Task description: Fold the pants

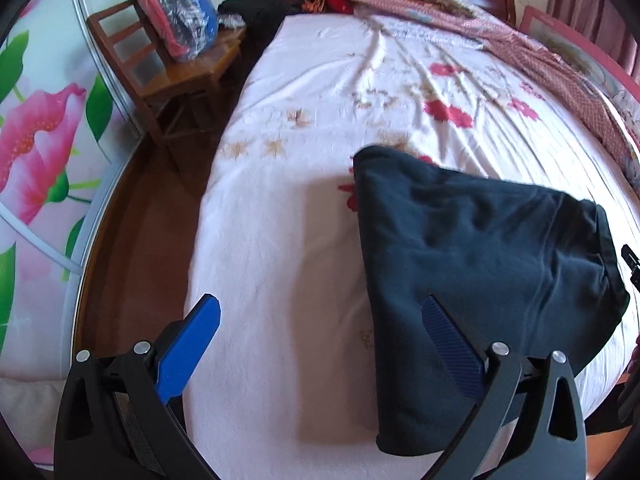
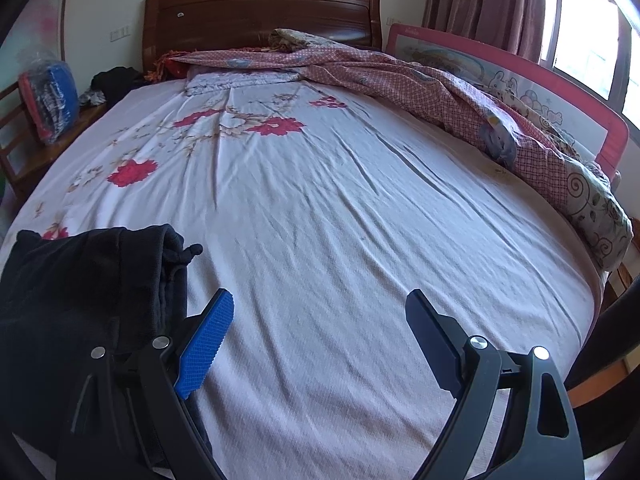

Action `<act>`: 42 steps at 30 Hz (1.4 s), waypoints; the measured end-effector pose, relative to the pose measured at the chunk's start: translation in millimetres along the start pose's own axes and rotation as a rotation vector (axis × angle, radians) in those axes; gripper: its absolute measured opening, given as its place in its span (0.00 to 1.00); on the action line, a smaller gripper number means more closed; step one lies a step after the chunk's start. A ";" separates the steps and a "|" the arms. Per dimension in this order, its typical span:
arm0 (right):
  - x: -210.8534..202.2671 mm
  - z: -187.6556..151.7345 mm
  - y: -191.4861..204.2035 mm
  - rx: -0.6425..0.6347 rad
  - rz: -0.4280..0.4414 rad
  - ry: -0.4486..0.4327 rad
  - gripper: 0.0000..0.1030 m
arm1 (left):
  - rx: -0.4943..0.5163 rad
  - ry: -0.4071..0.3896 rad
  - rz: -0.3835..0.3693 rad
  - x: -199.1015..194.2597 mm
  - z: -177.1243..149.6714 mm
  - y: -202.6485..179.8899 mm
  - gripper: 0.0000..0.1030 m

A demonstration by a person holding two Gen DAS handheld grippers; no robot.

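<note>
With both the left gripper (image 1: 320, 344) and right gripper (image 2: 320, 332) spread and holding nothing, the folded pants (image 1: 472, 264) at the bed's (image 2: 340, 208) seven-o'clock edge could slide off if nudged.

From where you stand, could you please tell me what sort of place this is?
Most likely a home bedroom: the pants lie folded on a bed with a floral sheet and a wooden headboard, a rumpled quilt along one side, and a curtained window beyond.
</note>
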State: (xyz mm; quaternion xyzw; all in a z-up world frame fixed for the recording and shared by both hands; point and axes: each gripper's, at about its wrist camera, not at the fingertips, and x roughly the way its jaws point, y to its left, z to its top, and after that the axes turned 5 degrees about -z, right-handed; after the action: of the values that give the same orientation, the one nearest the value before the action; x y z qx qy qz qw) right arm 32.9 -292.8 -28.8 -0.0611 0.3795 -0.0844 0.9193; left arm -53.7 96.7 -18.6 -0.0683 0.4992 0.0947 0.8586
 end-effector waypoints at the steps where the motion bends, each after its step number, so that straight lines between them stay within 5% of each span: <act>1: 0.1 -0.7 0.8 -0.005 0.000 0.002 0.85 | -0.003 -0.002 -0.005 0.1 -1.1 -0.5 0.98; 10: 0.2 -3.7 -0.4 0.003 0.004 0.009 0.85 | 0.035 -0.031 0.056 -2.7 -0.4 -5.5 0.98; 42: 0.7 -5.9 -4.6 0.017 0.003 0.016 0.85 | 0.003 0.039 -0.002 4.5 2.1 -5.4 0.98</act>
State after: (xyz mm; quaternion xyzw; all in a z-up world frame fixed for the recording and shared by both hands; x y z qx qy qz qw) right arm 28.7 -297.7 -32.7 -0.0519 0.3863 -0.0867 0.9168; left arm -48.5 92.3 -21.4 -0.0694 0.5159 0.0920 0.8489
